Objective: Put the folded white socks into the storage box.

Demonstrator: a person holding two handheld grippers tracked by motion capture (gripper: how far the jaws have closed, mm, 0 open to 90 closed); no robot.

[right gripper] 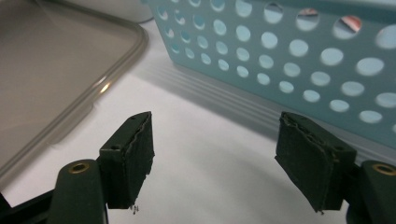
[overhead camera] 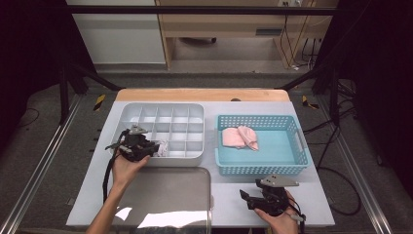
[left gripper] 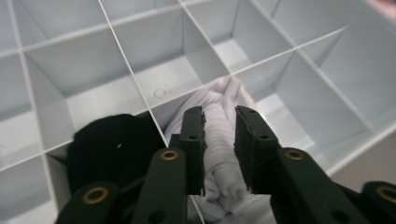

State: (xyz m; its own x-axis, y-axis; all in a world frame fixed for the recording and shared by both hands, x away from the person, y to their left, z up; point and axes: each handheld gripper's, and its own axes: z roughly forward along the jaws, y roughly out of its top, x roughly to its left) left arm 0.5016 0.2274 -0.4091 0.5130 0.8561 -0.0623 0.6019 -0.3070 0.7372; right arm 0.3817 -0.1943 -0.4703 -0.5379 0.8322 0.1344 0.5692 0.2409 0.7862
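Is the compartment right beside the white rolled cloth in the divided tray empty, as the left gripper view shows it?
No, a black rolled cloth fills the compartment next to the white rolled cloth in the divided tray.

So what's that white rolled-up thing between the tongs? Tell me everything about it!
It's a white sock, rolled into a soft bundle of ribbed knitted cloth with folds and creases. It sits in a compartment at the near edge of the grey divided box, leaning against the divider walls. The left tongs straddle it, one black pad on each side; whether the pads squeeze it can't be told. A black rolled bundle fills the next compartment, behind a thin wall.
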